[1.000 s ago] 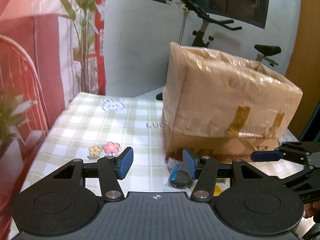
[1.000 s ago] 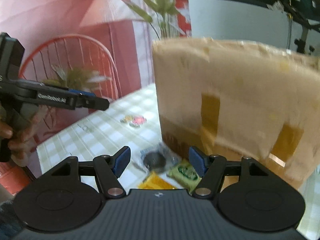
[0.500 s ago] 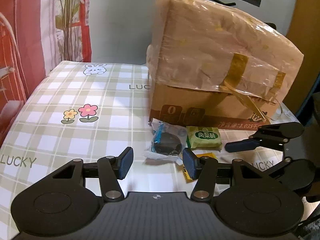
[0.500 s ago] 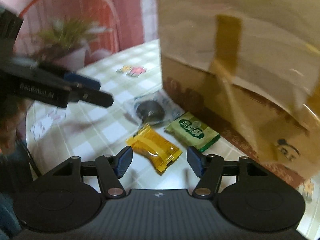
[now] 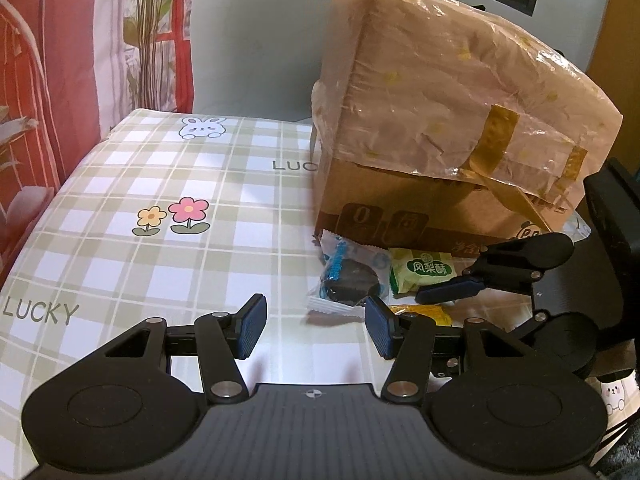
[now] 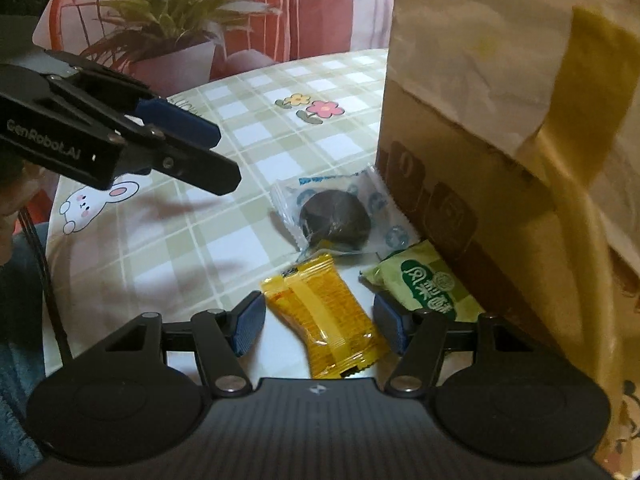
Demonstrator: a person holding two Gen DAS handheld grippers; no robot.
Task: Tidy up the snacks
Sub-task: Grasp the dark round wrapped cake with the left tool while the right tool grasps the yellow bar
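Three wrapped snacks lie on the checked tablecloth against a cardboard box: a clear pack with a dark round cookie [image 5: 352, 280] [image 6: 334, 218], a green pack [image 5: 422, 269] [image 6: 428, 286] and a yellow pack [image 5: 426, 314] [image 6: 324, 320]. My right gripper [image 6: 320, 326] is open and low over the yellow pack, which lies between its pads with small gaps on both sides. My left gripper [image 5: 316, 330] is open and empty, just short of the cookie pack. In the right wrist view the left gripper [image 6: 224, 160] hangs at the left.
The tall cardboard box [image 5: 440, 128] [image 6: 500, 88], wrapped in taped plastic, stands right behind the snacks. The tablecloth [image 5: 160, 272] stretches left of them. A potted plant [image 6: 172, 44] and a red wire chair [image 6: 64, 4] stand beyond the table's edge.
Both grippers came down toward the table and tipped downward. The right one swung in over the yellow pack. The left one has held still for the last half second.
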